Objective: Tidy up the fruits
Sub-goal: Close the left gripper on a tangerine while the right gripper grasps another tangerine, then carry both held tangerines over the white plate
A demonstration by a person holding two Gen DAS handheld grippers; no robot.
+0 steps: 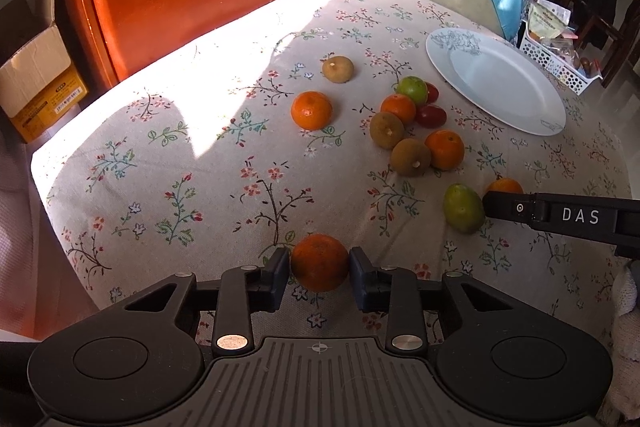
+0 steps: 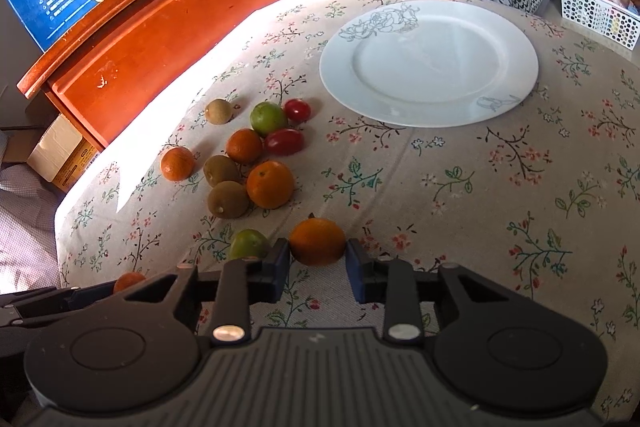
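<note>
Both grippers have an orange each! The left gripper (image 1: 319,264) is closed on an orange (image 1: 319,262) at bottom centre of its view, and the right gripper (image 2: 317,253) is clamped on another orange (image 2: 317,241) the same way. Looks like the pick step, carrying comes next. The white plate (image 2: 516,67), upper right, is bare, with open tablecloth (image 2: 460,211) on the way. The loose fruit pile (image 2: 256,163) sits left, and a green fruit (image 2: 248,243) just beside the right fingers calls for a clean lift

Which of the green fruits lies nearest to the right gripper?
The green fruit just left of the right gripper, beside the orange it grips. The other green fruit lies farther off, by the red tomatoes.
</note>
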